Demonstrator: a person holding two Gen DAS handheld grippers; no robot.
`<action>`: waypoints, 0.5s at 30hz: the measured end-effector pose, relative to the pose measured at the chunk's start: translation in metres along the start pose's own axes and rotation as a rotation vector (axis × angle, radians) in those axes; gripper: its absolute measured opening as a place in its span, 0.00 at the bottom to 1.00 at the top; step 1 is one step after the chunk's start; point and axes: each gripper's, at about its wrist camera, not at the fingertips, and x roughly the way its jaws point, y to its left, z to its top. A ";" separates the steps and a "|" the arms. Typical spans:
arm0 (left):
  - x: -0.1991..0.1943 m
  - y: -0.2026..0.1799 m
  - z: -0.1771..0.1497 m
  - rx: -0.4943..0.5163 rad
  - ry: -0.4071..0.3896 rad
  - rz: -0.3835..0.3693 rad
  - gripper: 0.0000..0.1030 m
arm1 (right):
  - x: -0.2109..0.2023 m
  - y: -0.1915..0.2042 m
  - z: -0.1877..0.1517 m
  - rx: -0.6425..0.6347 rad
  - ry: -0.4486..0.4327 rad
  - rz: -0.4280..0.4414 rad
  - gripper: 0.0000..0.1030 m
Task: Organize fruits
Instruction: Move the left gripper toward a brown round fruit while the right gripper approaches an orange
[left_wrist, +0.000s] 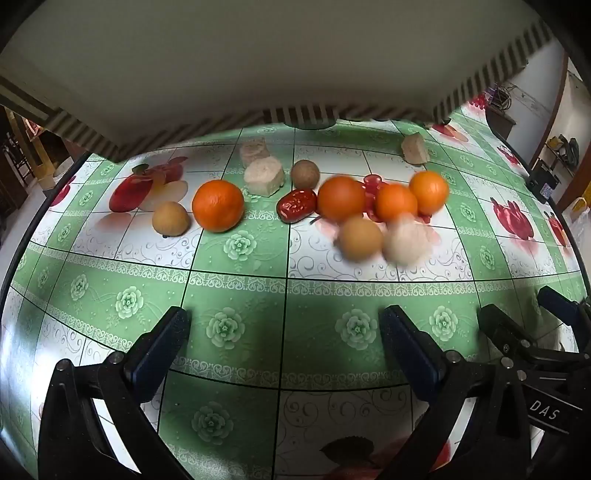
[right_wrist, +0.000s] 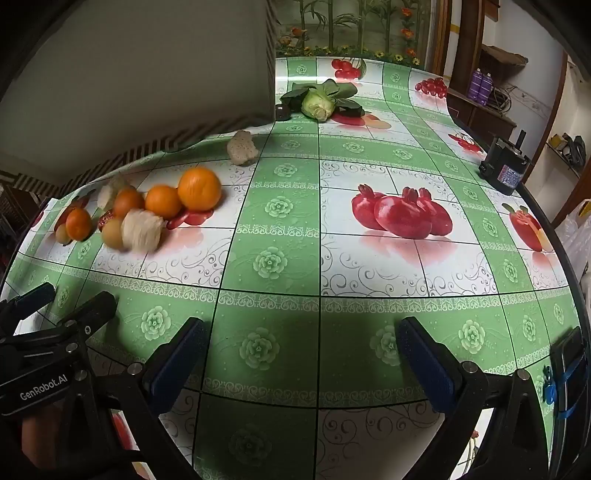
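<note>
orange fruits (left_wrist: 218, 205) beyond gaping left tool (left_wrist: 284, 328)

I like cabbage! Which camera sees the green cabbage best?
The right wrist view. The cabbage lies whole and unblocked on the far part of the table, beside the box. In the left wrist view it does not show at all.

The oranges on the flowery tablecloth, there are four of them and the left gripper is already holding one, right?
Not quite. There are four oranges on the tablecloth, but the left gripper holds none. The left wrist view shows its fingers spread wide with only cloth between them, well short of the fruit.
</note>
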 end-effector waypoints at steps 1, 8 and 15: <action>0.000 0.000 0.000 0.000 0.000 0.000 1.00 | 0.000 0.000 0.000 0.000 -0.001 -0.001 1.00; 0.001 0.003 0.002 -0.002 0.001 -0.001 1.00 | 0.000 0.000 0.000 -0.001 -0.001 0.000 1.00; 0.002 0.005 0.003 -0.002 0.002 -0.003 1.00 | 0.000 0.000 0.000 -0.001 0.000 -0.002 1.00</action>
